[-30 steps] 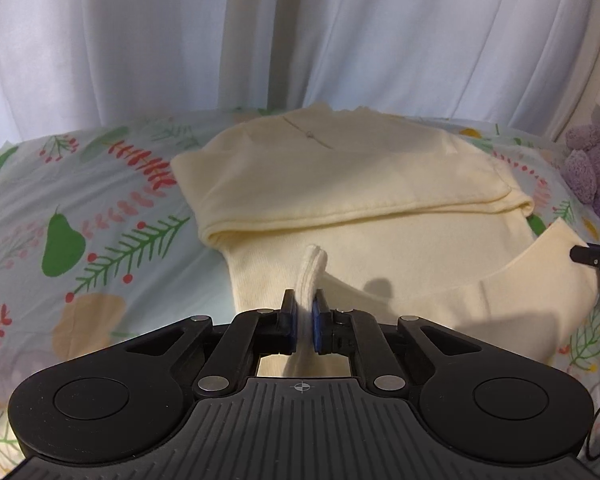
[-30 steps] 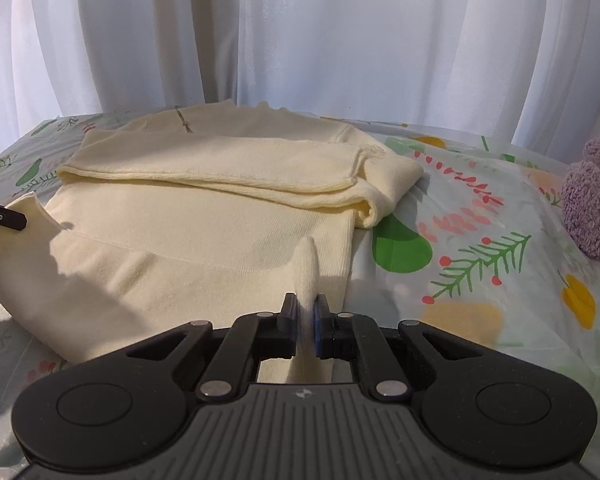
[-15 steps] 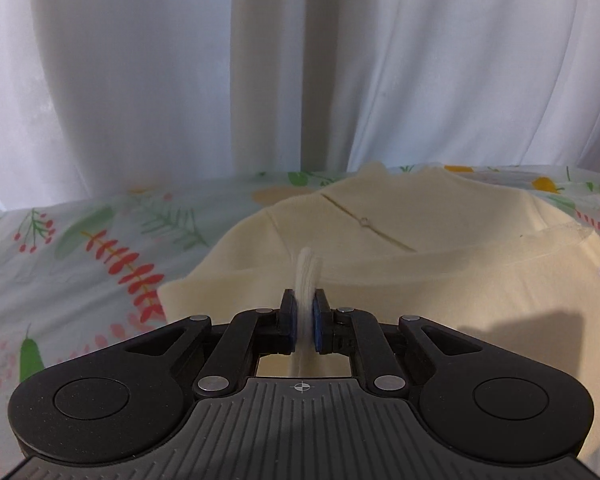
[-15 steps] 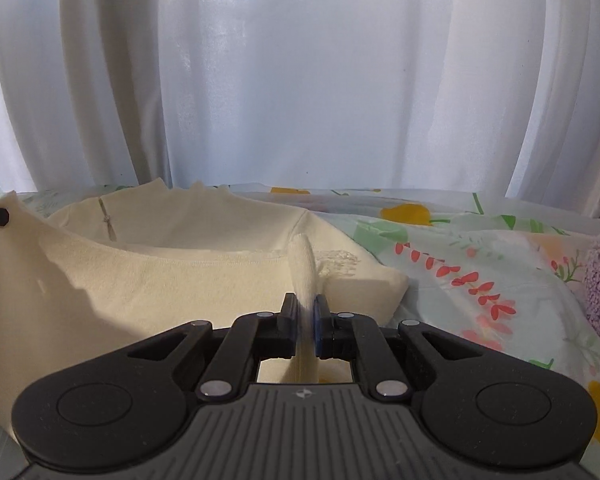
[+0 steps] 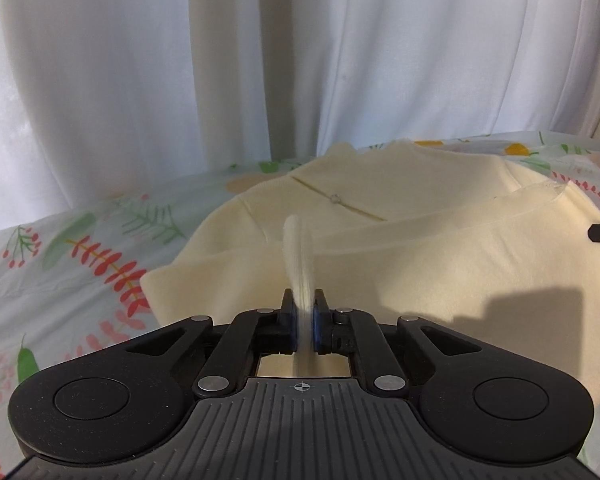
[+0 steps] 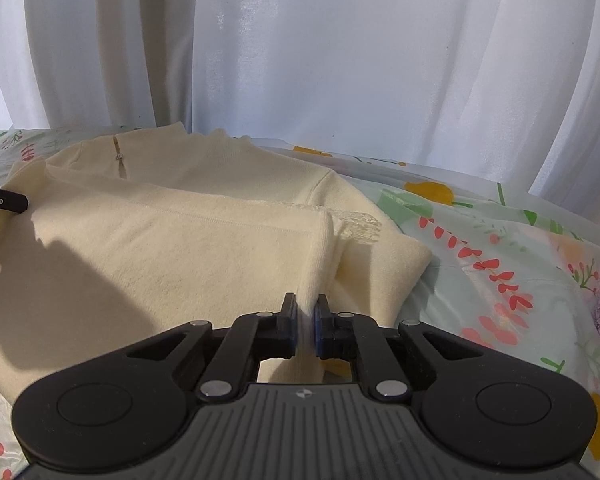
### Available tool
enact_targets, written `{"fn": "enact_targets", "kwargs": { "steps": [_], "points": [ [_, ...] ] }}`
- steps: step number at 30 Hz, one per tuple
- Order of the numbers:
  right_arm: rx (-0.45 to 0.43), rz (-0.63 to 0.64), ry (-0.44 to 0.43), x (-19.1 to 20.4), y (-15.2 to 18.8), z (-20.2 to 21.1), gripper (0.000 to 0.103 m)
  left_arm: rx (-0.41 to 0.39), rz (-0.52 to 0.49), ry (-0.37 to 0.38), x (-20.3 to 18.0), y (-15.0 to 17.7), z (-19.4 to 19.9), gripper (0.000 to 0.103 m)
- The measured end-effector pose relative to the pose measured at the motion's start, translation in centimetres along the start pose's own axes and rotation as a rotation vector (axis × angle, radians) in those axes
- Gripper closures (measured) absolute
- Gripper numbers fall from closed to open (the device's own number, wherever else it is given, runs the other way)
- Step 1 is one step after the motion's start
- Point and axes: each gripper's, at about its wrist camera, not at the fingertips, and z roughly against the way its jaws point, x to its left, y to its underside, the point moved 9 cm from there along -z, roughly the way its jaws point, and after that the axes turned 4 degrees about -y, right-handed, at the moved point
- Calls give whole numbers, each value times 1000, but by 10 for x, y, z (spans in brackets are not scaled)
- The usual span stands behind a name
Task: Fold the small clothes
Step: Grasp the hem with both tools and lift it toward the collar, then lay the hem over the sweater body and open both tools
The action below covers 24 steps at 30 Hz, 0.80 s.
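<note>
- Left gripper [image 5: 304, 312]: I see its jaws clamped on a sweater [image 5: 440, 264] edge.
- Right gripper [image 6: 306, 316]: jaws clamped on the same sweater [image 6: 188, 248].
- Bedsheet [image 6: 500, 240], floral, at 3 o'clock.

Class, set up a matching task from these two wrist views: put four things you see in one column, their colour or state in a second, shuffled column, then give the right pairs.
Column A
1. sweater
2. curtain
3. bedsheet
4. left gripper

Column B
a. white, hanging in folds
b. shut on a pinch of knit fabric
c. cream, hem half laid over the upper half
d. pale green with red sprigs and leaves

Pairs: 1-c, 2-a, 3-d, 4-b
</note>
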Motion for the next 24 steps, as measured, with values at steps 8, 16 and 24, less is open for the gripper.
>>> {"fn": "enact_targets", "kwargs": {
  "steps": [8, 16, 24],
  "points": [
    [-148, 38, 59, -9, -82, 2, 96, -210, -4, -115, 20, -100, 0, 93],
    [-113, -77, 113, -33, -109, -51, 94, -19, 39, -213, 29, -85, -77, 79],
    [-6, -173, -40, -25, -26, -6, 74, 93, 111, -62, 27, 2, -38, 58]
  ]
}}
